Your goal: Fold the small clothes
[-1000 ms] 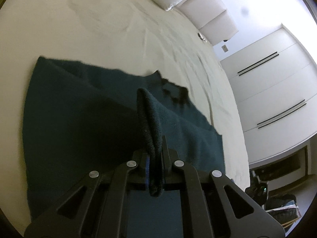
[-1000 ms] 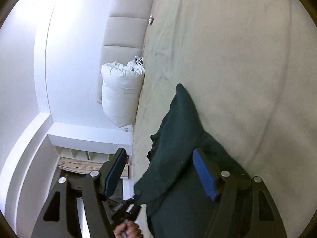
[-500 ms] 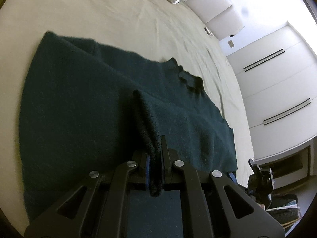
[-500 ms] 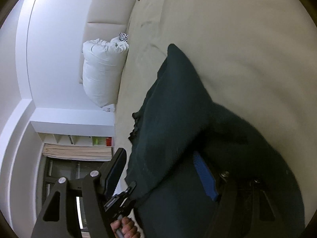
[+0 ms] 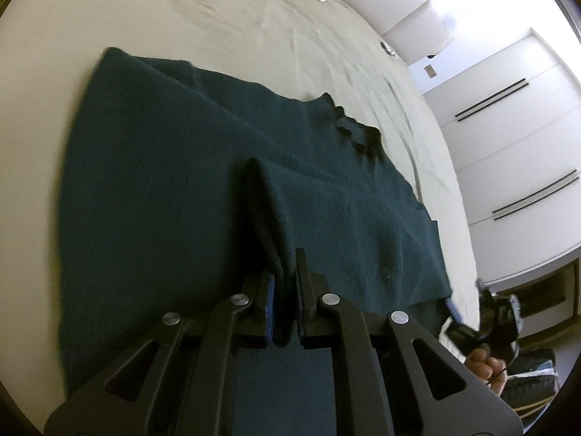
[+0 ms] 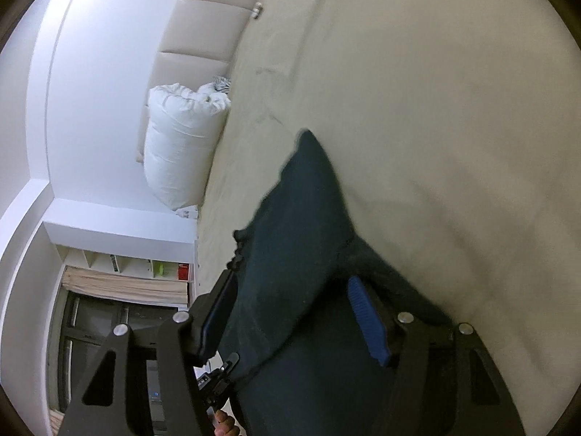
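On the bed [image 5: 254, 11], left gripper [image 5: 284, 290] pinches the green sweater [image 5: 152, 181]

Dark teal knit garment [image 5: 174, 181] spread flat on bed, edge lifted

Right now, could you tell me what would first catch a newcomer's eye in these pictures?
A dark green sweater lies spread across the cream bed. The left gripper pinches a raised fold of it; the right gripper is closing around another part. A white pillow leans against the headboard.

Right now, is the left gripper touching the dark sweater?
Touching. The left wrist view shows the left gripper shut on a raised fold of the dark sweater, cloth pinched between its pads.
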{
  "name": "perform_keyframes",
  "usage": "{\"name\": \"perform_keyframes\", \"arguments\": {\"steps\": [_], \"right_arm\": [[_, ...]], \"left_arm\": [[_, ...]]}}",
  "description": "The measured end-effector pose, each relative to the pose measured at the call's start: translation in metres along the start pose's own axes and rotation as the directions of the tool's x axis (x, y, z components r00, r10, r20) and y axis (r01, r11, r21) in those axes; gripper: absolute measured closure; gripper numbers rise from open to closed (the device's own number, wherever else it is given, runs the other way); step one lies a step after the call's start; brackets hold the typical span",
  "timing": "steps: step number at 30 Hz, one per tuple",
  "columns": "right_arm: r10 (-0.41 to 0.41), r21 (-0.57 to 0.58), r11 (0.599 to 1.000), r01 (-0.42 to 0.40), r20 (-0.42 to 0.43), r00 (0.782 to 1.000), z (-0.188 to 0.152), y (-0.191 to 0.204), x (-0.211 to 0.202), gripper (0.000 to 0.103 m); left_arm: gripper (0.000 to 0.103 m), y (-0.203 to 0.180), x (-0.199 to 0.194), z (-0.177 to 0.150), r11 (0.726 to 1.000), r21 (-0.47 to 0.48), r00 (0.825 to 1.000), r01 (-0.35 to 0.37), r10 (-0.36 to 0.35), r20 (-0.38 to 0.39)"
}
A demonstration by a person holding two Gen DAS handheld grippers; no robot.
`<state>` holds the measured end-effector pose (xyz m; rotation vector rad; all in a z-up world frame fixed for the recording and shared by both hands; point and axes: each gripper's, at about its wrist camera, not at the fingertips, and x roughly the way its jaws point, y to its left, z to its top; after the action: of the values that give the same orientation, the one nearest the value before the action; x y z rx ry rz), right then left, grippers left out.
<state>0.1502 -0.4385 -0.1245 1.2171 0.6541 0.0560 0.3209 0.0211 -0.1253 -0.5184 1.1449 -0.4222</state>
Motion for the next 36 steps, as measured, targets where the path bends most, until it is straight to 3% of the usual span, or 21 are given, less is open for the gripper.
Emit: {"name": "perform_keyframes", "arguments": {"steps": [4, 5, 7, 8, 11, 13, 16, 19, 21, 26, 28, 30, 33, 34, 35, 36], "right_arm": [[-0.027, -0.128, 0.991, 0.029, 0.014, 1.0, 0.022, 0.03, -0.004, 0.036], [-0.036, -0.147, 0.989, 0.036, 0.001, 0.999, 0.03, 0.036, -0.002, 0.036], [-0.042, -0.18, 0.983, 0.031, -0.055, 0.998, 0.042, 0.045, 0.01, 0.036], [-0.037, -0.2, 0.98, 0.016, -0.103, 0.994, 0.049, 0.049, 0.022, 0.035], [-0.026, -0.212, 0.977, -0.002, -0.128, 0.991, 0.065, 0.05, 0.048, 0.035], [0.018, -0.186, 0.981, -0.049, -0.164, 0.986, 0.074, 0.045, 0.067, 0.035], [0.036, -0.146, 0.987, -0.065, -0.192, 0.981, 0.087, 0.033, 0.097, 0.035], [0.028, -0.087, 0.995, -0.049, -0.237, 0.971, 0.099, 0.011, 0.121, 0.035], [0.022, -0.079, 0.996, -0.045, -0.268, 0.963, 0.098, 0.001, 0.125, 0.044], [0.002, -0.14, 0.989, -0.056, -0.362, 0.932, 0.072, 0.005, 0.106, 0.041], [-0.01, -0.155, 0.986, -0.056, -0.396, 0.918, 0.059, 0.009, 0.097, 0.041], [-0.003, -0.192, 0.978, -0.086, -0.42, 0.907, 0.044, 0.017, 0.088, 0.035], [-0.025, -0.245, 0.966, -0.086, -0.415, 0.909, 0.03, 0.011, 0.089, 0.028], [-0.041, -0.272, 0.959, -0.081, -0.415, 0.909, 0.027, 0.007, 0.089, 0.03], [-0.069, -0.272, 0.961, -0.045, -0.397, 0.915, 0.027, 0.008, 0.085, 0.042], [-0.08, -0.251, 0.968, -0.021, -0.385, 0.919, 0.028, 0.01, 0.079, 0.047]], "left_arm": [[0.093, -0.011, -0.02, -0.007, 0.988, 0.038, 0.988, -0.152, 0.152, 0.011], [0.093, -0.014, -0.026, -0.008, 0.976, 0.046, 0.977, -0.212, 0.211, 0.022], [0.093, -0.02, -0.037, -0.006, 0.967, 0.059, 0.967, -0.25, 0.245, 0.074], [0.093, -0.029, -0.041, -0.003, 0.969, 0.093, 0.969, -0.23, 0.22, 0.11], [0.093, -0.054, -0.038, 0.005, 0.979, 0.161, 0.984, -0.123, 0.1, 0.147], [0.093, -0.071, -0.024, 0.01, 0.969, 0.237, 0.988, -0.066, 0.03, 0.153], [0.093, -0.083, 0.01, 0.016, 0.962, 0.26, 0.993, -0.079, 0.052, 0.109], [0.094, -0.07, 0.038, 0.017, 0.966, 0.224, 0.992, -0.126, 0.12, 0.04], [0.094, -0.056, 0.038, 0.009, 0.977, 0.198, 0.997, -0.075, 0.068, 0.043], [0.094, -0.054, 0.027, -0.005, 0.965, 0.246, 0.995, -0.094, 0.086, 0.041], [0.094, -0.049, 0.03, -0.005, 0.974, 0.214, 0.997, -0.072, 0.065, 0.039], [0.094, -0.041, 0.029, -0.004, 0.98, 0.194, 0.998, -0.054, 0.047, 0.039], [0.094, -0.03, 0.021, -0.01, 0.981, 0.192, 0.999, -0.027, 0.019, 0.046], [0.094, -0.029, 0.025, -0.009, 0.982, 0.188, 0.999, -0.017, 0.008, 0.046], [0.094, -0.026, 0.023, -0.009, 0.984, 0.178, 0.999, -0.003, -0.005, 0.044], [0.094, -0.023, 0.018, -0.009, 0.987, 0.161, 0.999, 0.005, -0.013, 0.045]]}}
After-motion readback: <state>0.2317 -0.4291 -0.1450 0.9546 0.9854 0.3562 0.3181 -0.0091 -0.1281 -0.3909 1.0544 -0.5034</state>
